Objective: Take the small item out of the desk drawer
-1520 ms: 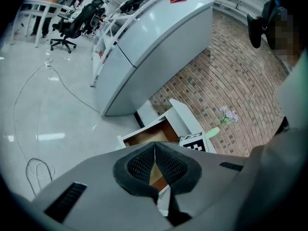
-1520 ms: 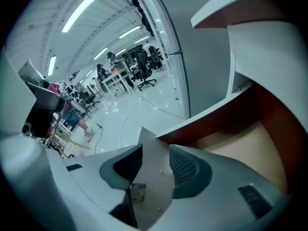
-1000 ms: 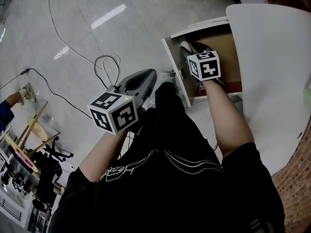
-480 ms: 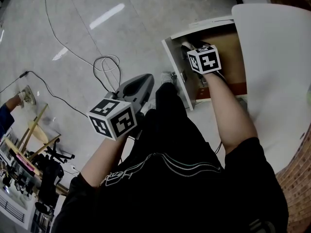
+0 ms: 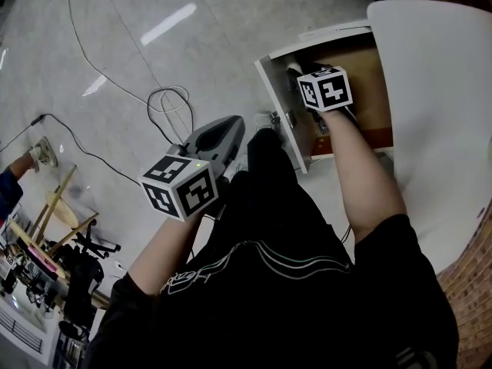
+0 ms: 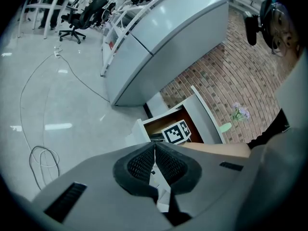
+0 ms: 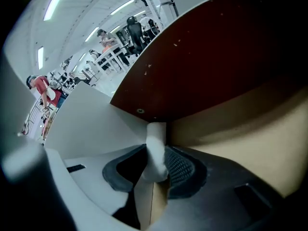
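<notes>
The desk drawer stands pulled out, with a white front and a brown wooden inside. My right gripper reaches into it, its marker cube above the opening. In the right gripper view a small white cylindrical item stands between the dark ribbed pads. The jaws of the right gripper are closing and press on the item. My left gripper hangs over the floor left of the drawer. Its pads meet and hold nothing, so the left gripper is shut.
The white desk top overhangs the drawer at the right, beside a brick wall. Cables loop across the shiny floor. A person's arm and clutter sit at the far left. A long grey counter stands beyond.
My right gripper has shifted slightly further into the drawer. The left gripper has stayed almost where it was.
</notes>
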`<state>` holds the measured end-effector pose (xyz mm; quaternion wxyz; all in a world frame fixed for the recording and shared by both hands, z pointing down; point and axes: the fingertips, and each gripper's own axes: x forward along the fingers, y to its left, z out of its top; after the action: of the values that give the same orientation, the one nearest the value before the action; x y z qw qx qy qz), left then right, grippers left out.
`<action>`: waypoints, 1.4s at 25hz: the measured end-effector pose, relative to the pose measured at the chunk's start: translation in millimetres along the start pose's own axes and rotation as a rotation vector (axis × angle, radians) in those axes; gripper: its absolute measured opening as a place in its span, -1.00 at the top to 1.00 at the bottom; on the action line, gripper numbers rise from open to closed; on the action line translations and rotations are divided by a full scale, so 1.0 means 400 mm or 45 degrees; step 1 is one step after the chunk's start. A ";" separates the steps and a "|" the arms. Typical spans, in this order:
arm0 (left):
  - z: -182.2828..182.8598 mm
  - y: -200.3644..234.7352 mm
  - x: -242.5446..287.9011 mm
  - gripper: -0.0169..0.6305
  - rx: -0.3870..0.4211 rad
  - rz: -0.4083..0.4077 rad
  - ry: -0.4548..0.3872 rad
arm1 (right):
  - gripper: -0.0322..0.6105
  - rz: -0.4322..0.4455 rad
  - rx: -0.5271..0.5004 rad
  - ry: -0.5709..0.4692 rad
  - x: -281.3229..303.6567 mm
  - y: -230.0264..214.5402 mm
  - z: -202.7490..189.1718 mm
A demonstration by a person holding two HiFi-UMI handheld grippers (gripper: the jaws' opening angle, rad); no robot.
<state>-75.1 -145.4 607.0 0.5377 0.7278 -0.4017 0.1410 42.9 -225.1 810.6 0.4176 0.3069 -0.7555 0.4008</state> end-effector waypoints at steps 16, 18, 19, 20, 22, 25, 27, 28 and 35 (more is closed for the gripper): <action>0.017 -0.067 -0.045 0.88 0.103 -0.050 0.000 | 0.49 -0.152 0.017 -0.154 -0.144 0.019 0.052; 0.018 -0.088 -0.064 0.88 0.124 -0.058 -0.006 | 0.49 -0.161 0.031 -0.198 -0.189 0.035 0.062; 0.018 -0.099 -0.072 0.88 0.135 -0.063 -0.009 | 0.49 -0.162 0.043 -0.225 -0.211 0.043 0.067; 0.018 -0.109 -0.082 0.88 0.146 -0.067 -0.011 | 0.49 -0.161 0.058 -0.252 -0.233 0.052 0.071; 0.021 -0.131 -0.105 0.88 0.170 -0.077 -0.018 | 0.49 -0.157 0.080 -0.295 -0.278 0.072 0.078; 0.025 -0.175 -0.156 0.88 0.221 -0.089 -0.037 | 0.49 -0.155 0.070 -0.352 -0.360 0.125 0.081; 0.025 -0.215 -0.200 0.88 0.258 -0.098 -0.060 | 0.49 -0.158 0.062 -0.396 -0.431 0.169 0.075; 0.027 -0.235 -0.222 0.88 0.277 -0.102 -0.072 | 0.49 -0.157 0.063 -0.420 -0.469 0.192 0.073; 0.033 -0.365 -0.383 0.88 0.354 -0.183 -0.141 | 0.49 -0.064 0.144 -0.655 -0.749 0.366 0.065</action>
<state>-68.1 -76.5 406.5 0.4175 0.8287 -0.3542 0.1158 54.7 -137.0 488.2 0.2037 0.4404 -0.8053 0.3406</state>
